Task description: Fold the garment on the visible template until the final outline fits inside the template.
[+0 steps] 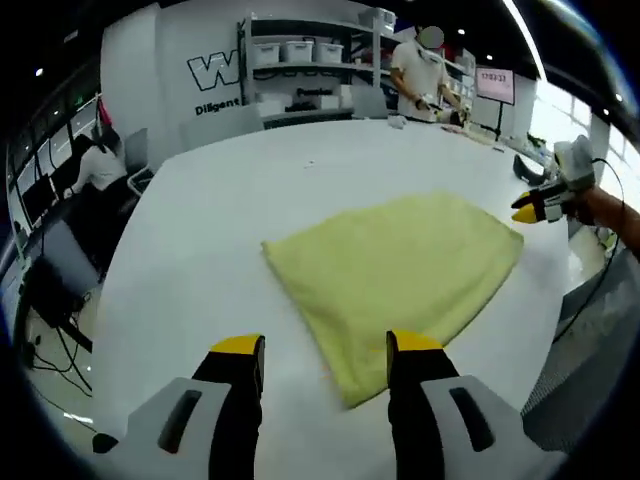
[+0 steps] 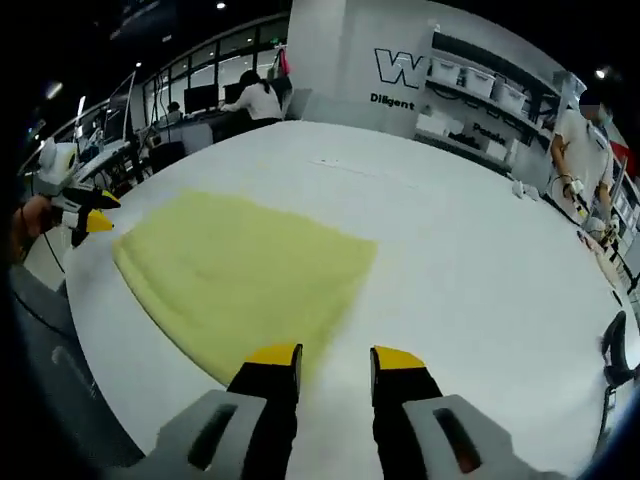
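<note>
A yellow garment (image 1: 400, 265) lies folded flat on the white table (image 1: 220, 220). My left gripper (image 1: 326, 345) hovers open over the garment's near corner, with nothing held between its yellow-tipped jaws. The right gripper (image 1: 535, 208), held by a hand, sits off the cloth's far right corner. From the right gripper view the garment (image 2: 240, 275) spreads to the left and ahead on the table (image 2: 470, 260). My right gripper (image 2: 336, 357) is open just off the cloth's near edge and holds nothing. The left gripper (image 2: 85, 220) sits at the cloth's far left end.
Shelves with white bins (image 1: 300, 50) stand behind the table, and a person (image 1: 420, 70) works at its far end. Another person sits at desks (image 2: 255, 100) with monitors beyond the table. The table edge (image 1: 560, 300) drops off near the cloth's right side.
</note>
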